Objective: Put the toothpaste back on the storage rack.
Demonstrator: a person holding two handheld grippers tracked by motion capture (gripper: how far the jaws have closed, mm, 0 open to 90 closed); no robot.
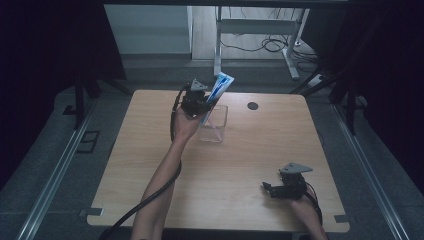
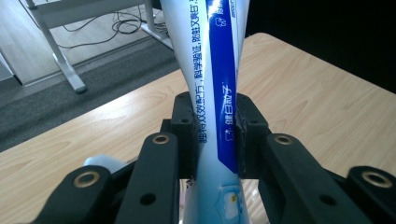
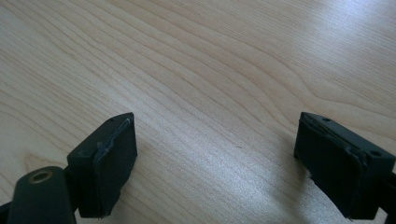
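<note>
Left hand-held gripper (image 1: 204, 106), clamped on the blue-and-white toothpaste tube (image 1: 216, 92), could knock over the clear plastic cup (image 1: 214, 125) on lowering

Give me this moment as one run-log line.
left gripper: shut on toothpaste tube, tilted over clear container | right gripper: open, nothing between its jaws, over table
</note>
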